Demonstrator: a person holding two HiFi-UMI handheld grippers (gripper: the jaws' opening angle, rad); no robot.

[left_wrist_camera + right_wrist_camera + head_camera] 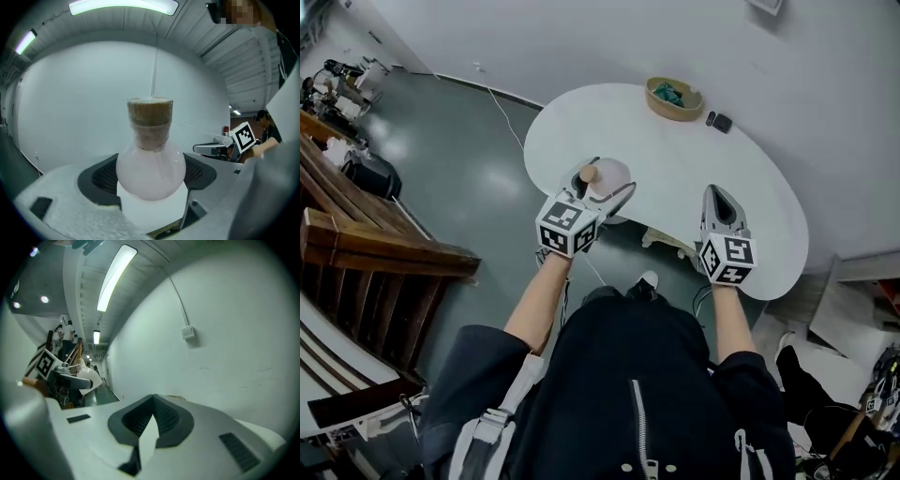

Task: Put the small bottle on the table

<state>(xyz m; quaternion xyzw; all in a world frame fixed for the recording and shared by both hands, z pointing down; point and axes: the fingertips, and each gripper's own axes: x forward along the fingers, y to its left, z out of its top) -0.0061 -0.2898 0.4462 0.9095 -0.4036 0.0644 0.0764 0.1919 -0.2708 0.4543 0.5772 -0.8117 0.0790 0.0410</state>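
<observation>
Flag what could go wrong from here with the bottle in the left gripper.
1. The left gripper pinches the small bottle only on its rounded belly, so the smooth curve could slip or swivel in the grip.
2. It hangs over the table's near edge. Released there, a round body might roll off.
3. The right gripper is shut and off to the side, so nothing would catch it.

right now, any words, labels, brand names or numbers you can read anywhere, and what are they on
No readable text in any view.
small bottle: plain glass with a cork stopper, no label visible.
marker cubes: black-and-white square patterns only, no letters or digits.
dark items beside the bowl: too small to show any print.
</observation>
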